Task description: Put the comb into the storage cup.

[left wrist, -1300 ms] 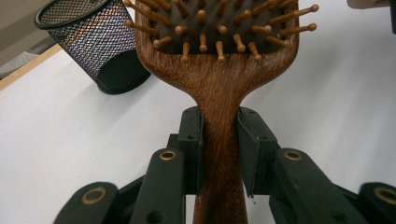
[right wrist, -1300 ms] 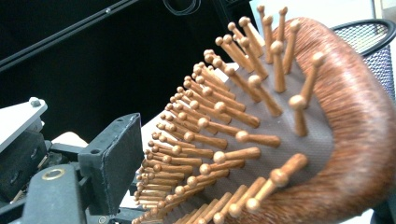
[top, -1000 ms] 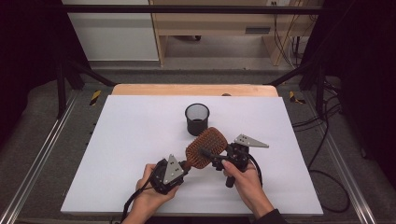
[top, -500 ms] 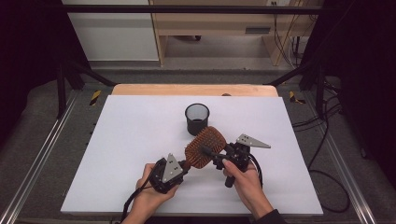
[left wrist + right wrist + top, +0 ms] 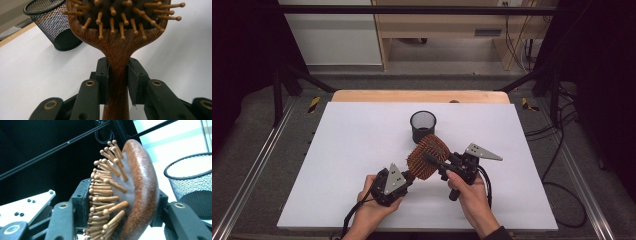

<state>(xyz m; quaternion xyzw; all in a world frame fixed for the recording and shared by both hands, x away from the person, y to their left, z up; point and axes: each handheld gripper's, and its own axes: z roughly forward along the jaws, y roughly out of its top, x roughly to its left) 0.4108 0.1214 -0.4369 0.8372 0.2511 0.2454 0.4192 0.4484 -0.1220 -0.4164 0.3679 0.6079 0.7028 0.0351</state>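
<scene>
A wooden paddle hairbrush (image 5: 428, 156) with wooden pins is held above the white table, just in front of a black mesh cup (image 5: 423, 126). My left gripper (image 5: 408, 176) is shut on the brush's handle (image 5: 117, 82), with a pad pressed against each side. My right gripper (image 5: 435, 162) has just been closing and now clamps the brush head (image 5: 142, 185). One of its pads presses on the pins and the other on the smooth back. The mesh cup (image 5: 50, 25) stands upright just beyond the brush and can be seen again (image 5: 192, 185) at the right.
The white table top (image 5: 352, 150) lies open to the left and right of the hands. A wooden strip (image 5: 422, 96) runs along its far edge. Metal rails (image 5: 257, 165) flank the table, and cables trail on the floor at the right.
My right gripper's jaws have closed in onto the brush head. Both hands and the brush have stayed almost where they were.
</scene>
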